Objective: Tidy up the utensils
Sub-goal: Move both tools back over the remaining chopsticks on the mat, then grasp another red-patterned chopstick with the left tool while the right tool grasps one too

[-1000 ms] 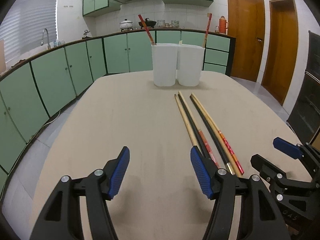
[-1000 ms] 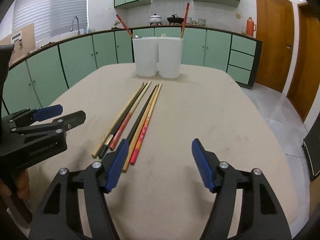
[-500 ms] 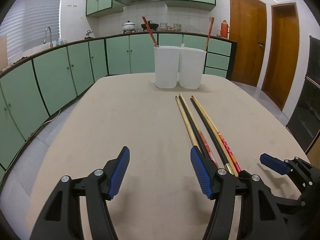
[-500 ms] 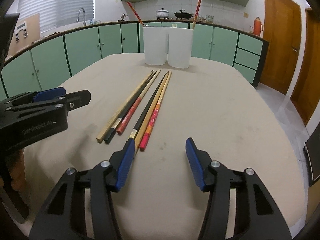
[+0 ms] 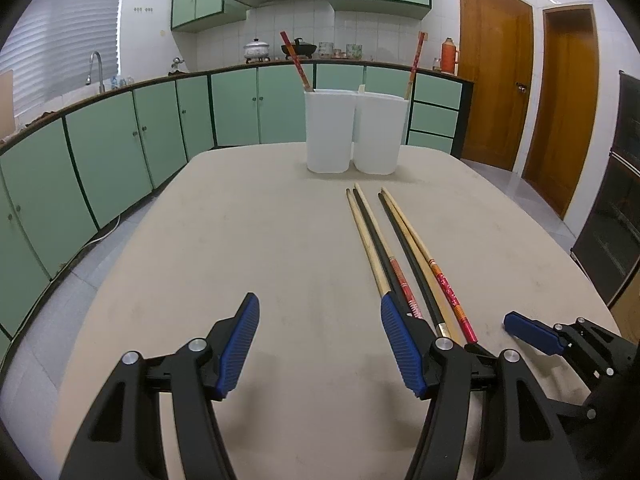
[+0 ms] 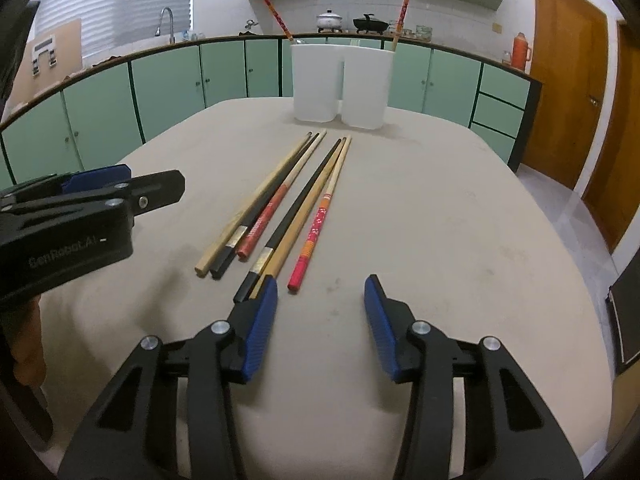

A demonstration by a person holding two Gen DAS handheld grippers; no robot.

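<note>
Several long chopsticks (image 6: 288, 204) lie side by side on the beige table (image 6: 440, 220), pointing at two white holders (image 6: 340, 80). They also show in the left wrist view (image 5: 400, 256), as do the holders (image 5: 354, 132). A red chopstick leans in each holder. My left gripper (image 5: 320, 344) is open and empty, its right finger over the near chopstick ends. My right gripper (image 6: 320, 320) is open and empty, just short of the near ends, its left finger tip beside them.
The left gripper body (image 6: 80, 208) shows at the left of the right wrist view; the right gripper's blue tip (image 5: 532, 330) shows at the right of the left wrist view. Green kitchen cabinets (image 5: 120, 152) and wooden doors (image 5: 496, 96) surround the table.
My right gripper has moved forward toward the chopsticks' near ends and narrowed somewhat. My left gripper has barely moved.
</note>
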